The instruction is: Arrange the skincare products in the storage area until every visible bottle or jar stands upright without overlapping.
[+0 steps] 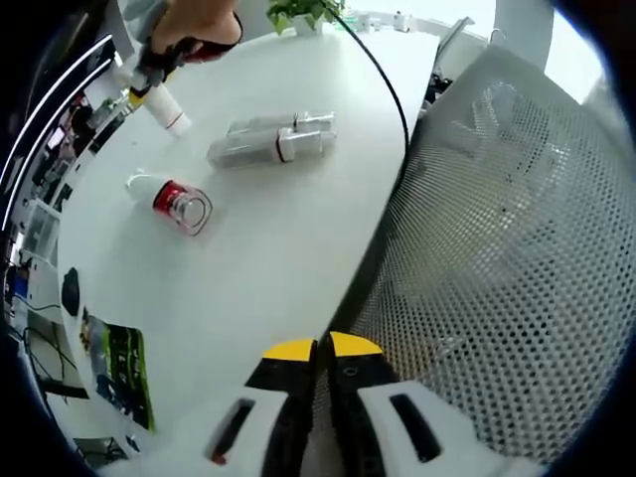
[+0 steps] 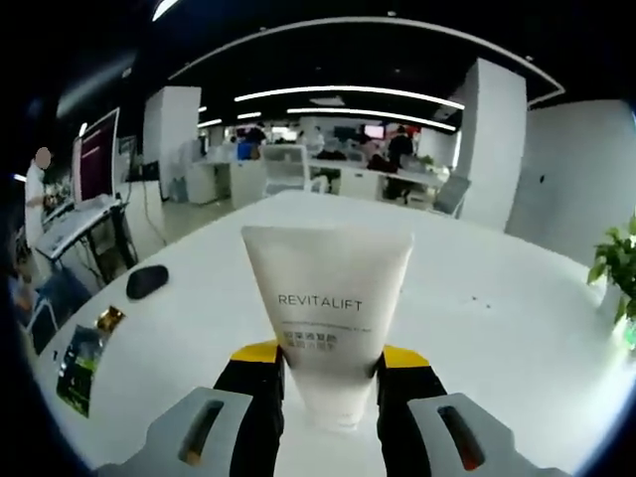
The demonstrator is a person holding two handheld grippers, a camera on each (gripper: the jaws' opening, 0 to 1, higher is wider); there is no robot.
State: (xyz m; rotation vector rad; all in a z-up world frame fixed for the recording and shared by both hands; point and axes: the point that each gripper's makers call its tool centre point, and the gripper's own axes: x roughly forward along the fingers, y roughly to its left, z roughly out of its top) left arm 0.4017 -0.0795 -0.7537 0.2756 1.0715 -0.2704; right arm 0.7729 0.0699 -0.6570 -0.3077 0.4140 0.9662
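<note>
In the right gripper view the right gripper [image 2: 331,383] is clamped on a white tube [image 2: 328,318] printed REVITALIFT: the tube stands between the two yellow-tipped jaws, its narrow lower end pinched between them and its wide flat end rising above, over the white table [image 2: 477,328]. On that table, to the left of the tube, lie a dark oval mouse [image 2: 146,281] and, nearer the table's edge, a dark printed card [image 2: 79,363]; a potted plant [image 2: 618,260] shows at the far right beyond the tube. In the left gripper view the left gripper [image 1: 320,370] has its yellow-tipped jaws pressed together with nothing between them, hovering at the table's [image 1: 268,248] edge beside a grey mesh chair back [image 1: 507,248]. Well ahead of those jaws, two clear bottles with silver caps [image 1: 273,142] lie on their sides touching each other, and nearer the jaws, to the left of the pair, a white jar with a red band and clear cap [image 1: 171,201] also lies on its side, apart from them. Beyond the lying bottles the same white tube [image 1: 164,107] shows tilted, held at its upper end by the other gripper under a person's hand [image 1: 199,25]. A black cable [image 1: 383,79] runs across the table past the clear bottles toward a green plant [image 1: 303,12] at the far edge.
</note>
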